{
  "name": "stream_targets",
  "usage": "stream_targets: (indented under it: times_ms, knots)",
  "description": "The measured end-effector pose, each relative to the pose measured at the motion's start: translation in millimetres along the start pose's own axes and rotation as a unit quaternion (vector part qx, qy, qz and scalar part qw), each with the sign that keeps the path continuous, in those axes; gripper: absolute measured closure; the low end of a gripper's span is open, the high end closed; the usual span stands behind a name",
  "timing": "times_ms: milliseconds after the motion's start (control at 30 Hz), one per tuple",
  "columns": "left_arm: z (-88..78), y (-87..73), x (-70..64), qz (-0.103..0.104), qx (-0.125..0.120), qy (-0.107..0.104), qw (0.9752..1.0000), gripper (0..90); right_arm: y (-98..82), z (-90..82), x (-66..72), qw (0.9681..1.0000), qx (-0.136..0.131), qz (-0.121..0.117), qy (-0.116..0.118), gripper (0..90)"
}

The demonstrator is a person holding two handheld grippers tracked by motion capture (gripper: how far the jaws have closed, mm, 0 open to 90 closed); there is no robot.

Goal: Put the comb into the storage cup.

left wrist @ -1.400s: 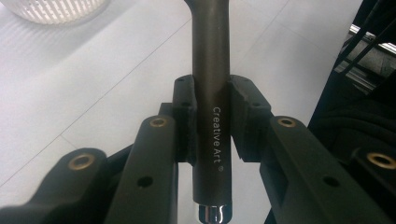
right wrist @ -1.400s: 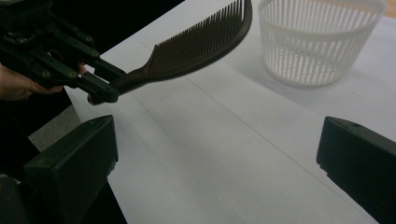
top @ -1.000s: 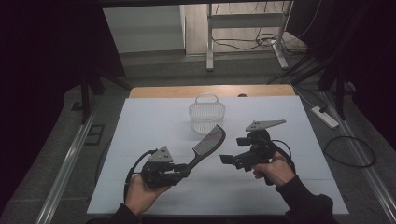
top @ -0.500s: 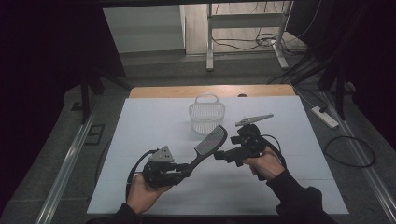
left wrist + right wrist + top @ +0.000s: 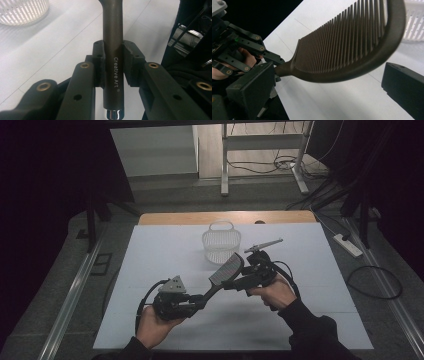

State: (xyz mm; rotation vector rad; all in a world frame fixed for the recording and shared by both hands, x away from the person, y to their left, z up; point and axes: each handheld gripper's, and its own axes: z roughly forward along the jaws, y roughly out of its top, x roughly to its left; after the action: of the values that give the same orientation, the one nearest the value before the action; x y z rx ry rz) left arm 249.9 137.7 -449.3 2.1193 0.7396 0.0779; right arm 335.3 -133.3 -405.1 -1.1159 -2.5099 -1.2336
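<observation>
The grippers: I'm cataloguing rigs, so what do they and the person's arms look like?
Both the left gripper and the right gripper are black, built from linked bars with brass-coloured pivot pins and blocky jaws. Each carries a grey three-cornered plate on top and trails a black cable. The person wears dark long sleeves down to the wrists.

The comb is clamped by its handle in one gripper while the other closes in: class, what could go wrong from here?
1. The left gripper clamps only the comb handle's end, so a push could lever it loose.
2. The right gripper jaws are open either side of the teeth; closing there might bend them.
3. The basket stands nearby and could be knocked.
</observation>
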Motion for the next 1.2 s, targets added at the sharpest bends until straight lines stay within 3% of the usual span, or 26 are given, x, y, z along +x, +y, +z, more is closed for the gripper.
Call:
stream_targets:
  times_ms: [200,233,267,300,433,467,500,533,733,767,800,833,967,1000,1033,1200]
  knots:
    - [0.6,0.2,-0.2,0.002,0.002,0.000,1.0000,72.8,0.7,4.0,0.2,1.0000,0.007,0.001,-0.005,1.4]
    - [0.9,0.3,-0.5,0.003,0.003,0.000,1.0000,72.8,0.5,3.7,-0.1,1.0000,0.002,0.006,-0.004,9.6]
    - [0.9,0.3,-0.5,0.003,0.003,0.000,1.0000,72.8,0.5,3.7,-0.1,1.0000,0.002,0.006,-0.004,9.6]
    - [1.0,0.4,-0.7,0.003,0.003,0.000,1.0000,72.8,0.1,2.2,-1.1,0.9999,-0.006,0.012,0.005,18.6]
    - [1.4,0.3,-1.1,0.005,0.005,0.002,1.0000,72.8,-0.8,-1.8,-4.2,0.9989,-0.023,0.028,0.030,40.3]
    - [1.4,0.3,-1.0,0.006,0.006,0.003,1.0000,72.8,-0.8,-1.8,-4.2,0.9989,-0.023,0.028,0.030,40.3]
    - [1.4,0.3,-0.9,0.006,0.007,0.003,1.0000,72.8,-1.0,-2.3,-5.6,0.9981,-0.025,0.028,0.050,47.2]
    - [1.8,0.2,-0.8,0.006,0.008,0.005,0.9999,72.9,-1.1,-2.2,-6.0,0.9979,-0.025,0.029,0.054,50.0]
    - [1.8,0.0,-0.7,0.008,0.007,0.005,0.9999,72.8,-1.9,-1.7,-6.8,0.9974,-0.029,0.027,0.060,63.3]
    - [2.4,-0.2,-0.7,0.010,0.008,0.005,0.9999,72.8,-2.5,-2.1,-9.7,0.9954,-0.035,0.043,0.078,68.2]
    - [2.4,-0.2,-0.7,0.010,0.008,0.005,0.9999,72.8,-2.5,-2.1,-9.7,0.9954,-0.035,0.043,0.078,68.2]
    - [3.6,-0.1,-1.2,0.012,0.009,0.004,0.9999,72.8,-3.0,-3.1,-13.6,0.9914,-0.043,0.065,0.105,74.1]
    - [6.2,0.3,-2.3,0.019,0.016,0.006,0.9997,72.7,-3.7,-3.5,-19.3,0.9825,-0.043,0.099,0.152,81.8]
    - [7.6,0.6,-3.1,0.020,0.019,0.010,0.9996,72.7,-3.7,-3.5,-19.3,0.9825,-0.043,0.099,0.152,81.8]
    - [8.9,0.7,-3.5,0.023,0.022,0.012,0.9994,72.7,-3.5,-3.4,-19.1,0.9803,-0.037,0.111,0.160,83.3]
    - [10.4,0.7,-2.3,0.020,0.018,0.008,0.9996,71.5,-3.4,-4.7,-17.2,0.9811,-0.040,0.108,0.155,83.5]
